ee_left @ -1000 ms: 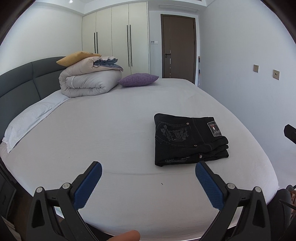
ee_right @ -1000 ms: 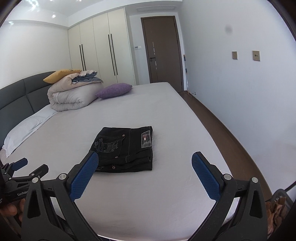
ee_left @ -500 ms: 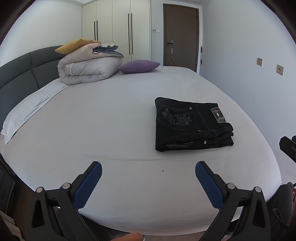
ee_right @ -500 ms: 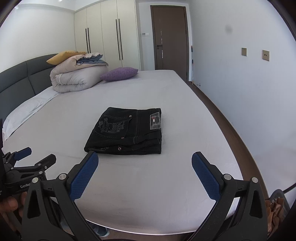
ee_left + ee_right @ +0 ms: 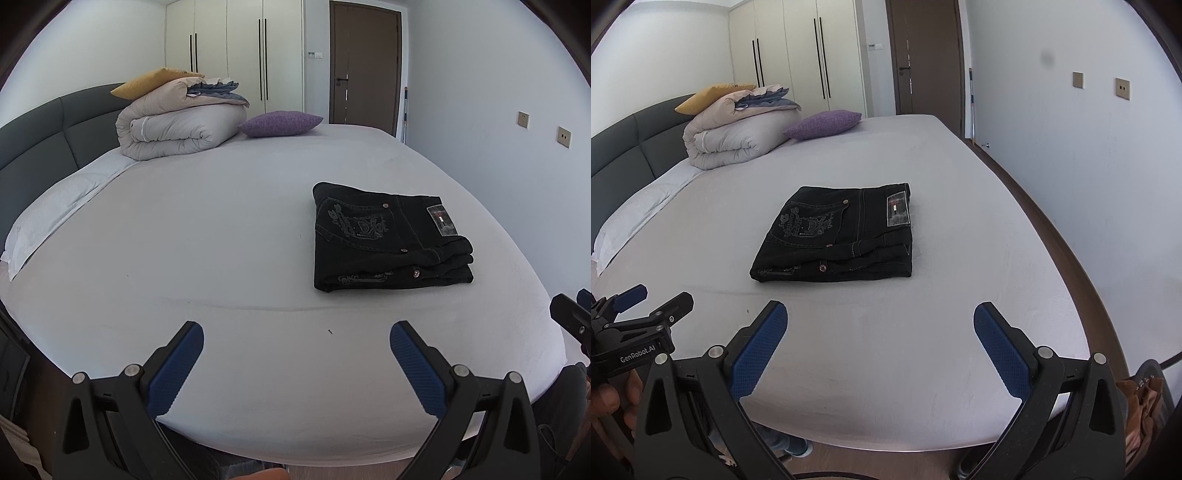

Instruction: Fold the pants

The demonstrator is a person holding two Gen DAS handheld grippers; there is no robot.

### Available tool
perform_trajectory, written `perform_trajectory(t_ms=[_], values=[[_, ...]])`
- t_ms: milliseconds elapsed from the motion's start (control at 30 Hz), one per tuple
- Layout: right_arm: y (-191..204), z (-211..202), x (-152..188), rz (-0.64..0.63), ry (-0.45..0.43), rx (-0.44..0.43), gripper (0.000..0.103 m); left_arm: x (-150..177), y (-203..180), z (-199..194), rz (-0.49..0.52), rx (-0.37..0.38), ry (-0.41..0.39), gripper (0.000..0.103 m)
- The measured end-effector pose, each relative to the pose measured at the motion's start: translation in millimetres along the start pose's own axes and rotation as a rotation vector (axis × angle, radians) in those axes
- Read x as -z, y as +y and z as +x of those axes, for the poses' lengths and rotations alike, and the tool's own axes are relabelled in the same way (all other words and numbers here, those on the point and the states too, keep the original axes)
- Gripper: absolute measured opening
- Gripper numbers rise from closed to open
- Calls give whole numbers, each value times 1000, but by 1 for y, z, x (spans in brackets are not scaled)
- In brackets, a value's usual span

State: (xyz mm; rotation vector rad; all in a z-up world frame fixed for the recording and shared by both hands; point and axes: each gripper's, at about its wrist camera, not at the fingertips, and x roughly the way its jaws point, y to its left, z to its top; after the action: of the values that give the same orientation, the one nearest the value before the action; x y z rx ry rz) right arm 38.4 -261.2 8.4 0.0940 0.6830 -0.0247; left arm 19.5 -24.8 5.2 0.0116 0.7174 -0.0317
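Black jeans lie folded into a compact rectangle on the white bed, back pocket embroidery and label facing up; they also show in the right wrist view. My left gripper is open and empty, held back above the bed's near edge, left of the jeans. My right gripper is open and empty, in front of the jeans and apart from them. The left gripper's tool shows at the left edge of the right wrist view.
A rolled duvet with a yellow pillow, and a purple cushion, lie at the far end by the grey headboard. A white pillow lies at left. A wall and floor strip run right of the bed.
Both grippers have drawn back and risen from the bed, staying open. The folded jeans have not moved.
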Motion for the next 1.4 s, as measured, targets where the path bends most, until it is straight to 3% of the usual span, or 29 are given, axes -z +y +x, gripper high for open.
perform_trajectory(t_ms=[400,1400], values=[[7,11,15,-35,10,0,103,3,-4,2,-5,14,11,103],[25,12,14,-10,0,-12,103,5,-7,4,-7,31,32,103]])
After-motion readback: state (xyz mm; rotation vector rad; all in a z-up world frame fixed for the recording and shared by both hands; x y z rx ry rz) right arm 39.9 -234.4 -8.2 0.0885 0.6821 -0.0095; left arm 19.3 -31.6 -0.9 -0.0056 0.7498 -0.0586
